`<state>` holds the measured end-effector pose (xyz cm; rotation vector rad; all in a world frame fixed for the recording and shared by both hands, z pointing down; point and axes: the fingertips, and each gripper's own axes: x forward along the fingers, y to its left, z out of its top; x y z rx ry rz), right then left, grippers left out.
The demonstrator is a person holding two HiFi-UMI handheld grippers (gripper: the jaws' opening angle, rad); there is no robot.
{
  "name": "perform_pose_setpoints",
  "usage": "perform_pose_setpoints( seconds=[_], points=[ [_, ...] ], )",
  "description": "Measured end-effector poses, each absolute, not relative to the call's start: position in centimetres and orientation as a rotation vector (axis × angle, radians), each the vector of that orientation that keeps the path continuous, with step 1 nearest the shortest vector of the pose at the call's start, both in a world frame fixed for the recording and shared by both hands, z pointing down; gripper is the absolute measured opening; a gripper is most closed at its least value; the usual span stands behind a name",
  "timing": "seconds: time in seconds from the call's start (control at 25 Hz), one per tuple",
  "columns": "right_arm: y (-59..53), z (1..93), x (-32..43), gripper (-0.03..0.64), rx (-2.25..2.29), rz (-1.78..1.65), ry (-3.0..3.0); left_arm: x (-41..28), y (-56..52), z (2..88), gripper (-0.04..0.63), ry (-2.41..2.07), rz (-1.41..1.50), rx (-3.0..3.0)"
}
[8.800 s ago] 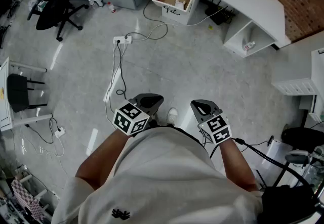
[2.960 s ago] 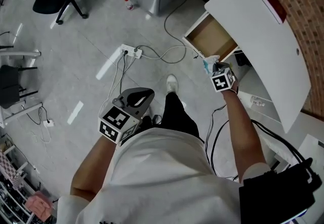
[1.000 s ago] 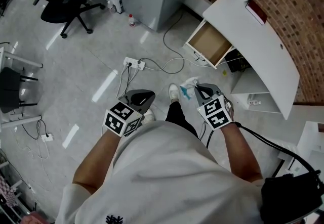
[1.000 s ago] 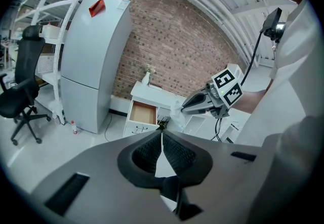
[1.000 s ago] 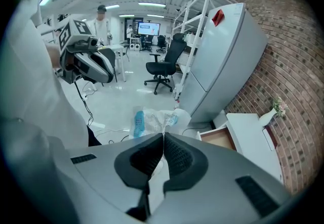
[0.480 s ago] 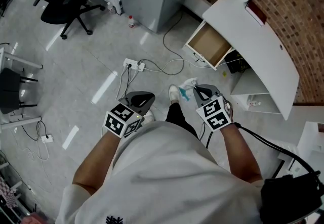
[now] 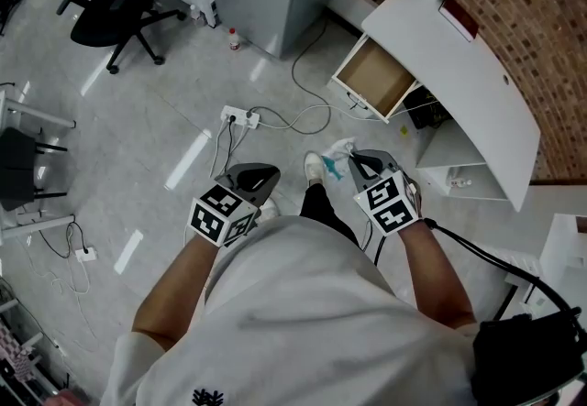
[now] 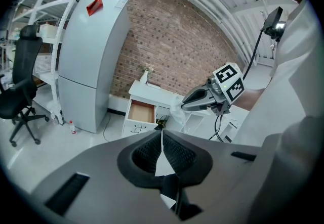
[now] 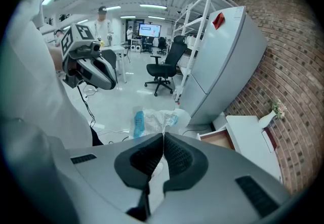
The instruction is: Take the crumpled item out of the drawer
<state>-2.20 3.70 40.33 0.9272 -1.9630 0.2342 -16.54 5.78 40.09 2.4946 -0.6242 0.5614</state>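
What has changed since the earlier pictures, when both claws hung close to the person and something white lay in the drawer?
The right claw reached to the open white drawer, closed on the crumpled white-and-blue wrapper and drew it out and back. It still grips the wrapper. The drawer now looks empty and remains open. The left claw stayed shut, empty and hardly moved.
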Motion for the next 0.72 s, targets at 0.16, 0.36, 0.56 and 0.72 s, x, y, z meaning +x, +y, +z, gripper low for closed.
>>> perform_pose_setpoints(
  seconds=[0.16,0.36,0.56,0.72],
  points=[
    [4.4,40.4,-1.7,0.031,0.931,0.237,-1.962,-16.2,6.2,40.1,0.028,-0.627,0.563,2.494],
    [4.6,40.9,-1.1,0.031,0.927,0.245,-1.963,-15.8,6.5,40.5,0.028,-0.632,0.568,2.483],
    [4.3,41.1,-0.1,0.031,0.924,0.257,-1.967,-15.2,6.4,40.9,0.028,-0.638,0.580,2.466],
    [3.4,41.7,1.0,0.031,0.920,0.268,-1.963,-14.7,5.5,41.3,0.028,-0.647,0.585,2.449]
  ],
)
